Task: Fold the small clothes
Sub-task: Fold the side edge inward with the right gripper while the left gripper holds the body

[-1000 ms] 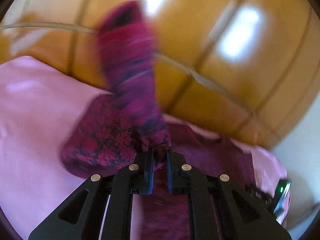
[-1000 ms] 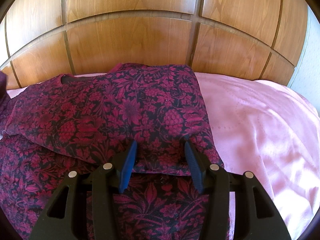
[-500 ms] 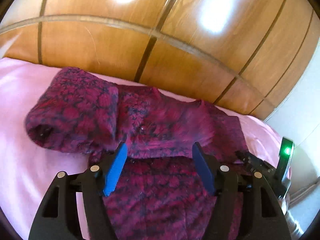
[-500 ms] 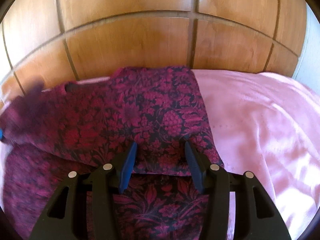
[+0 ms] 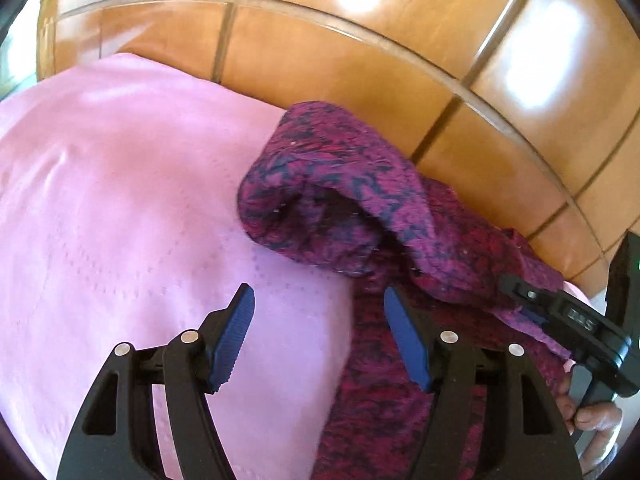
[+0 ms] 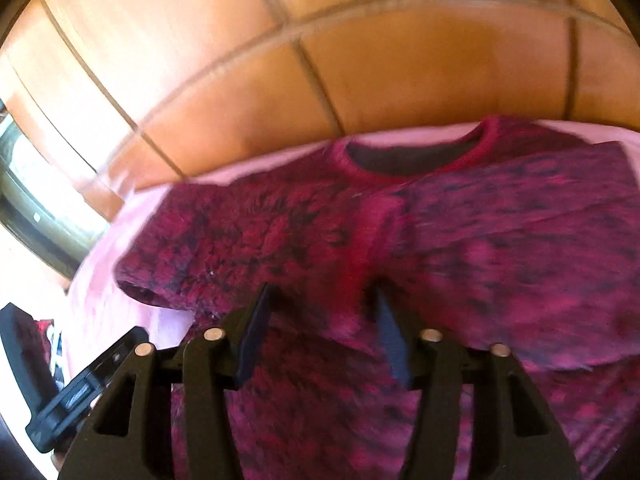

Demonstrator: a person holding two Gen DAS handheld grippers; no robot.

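Floral top (image 6: 460,248) lies on the pink sheet (image 5: 120,208) against the wooden headboard (image 5: 360,72), both sleeves folded in, neckline toward the headboard. Left gripper (image 5: 318,340) hangs jaws apart over the sheet beside the left sleeve (image 5: 320,208), empty, apparently clear after dropping it. Right gripper (image 6: 320,332) has just been narrowing, jaws not fully together, cloth below but a grip cannot be confirmed; likely lining up on the body for the next fold.

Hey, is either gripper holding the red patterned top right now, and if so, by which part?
Left gripper: open, holding nothing. Right gripper: its jaws have just been closing over the garment, with fabric between them, but blur hides whether they grip it.
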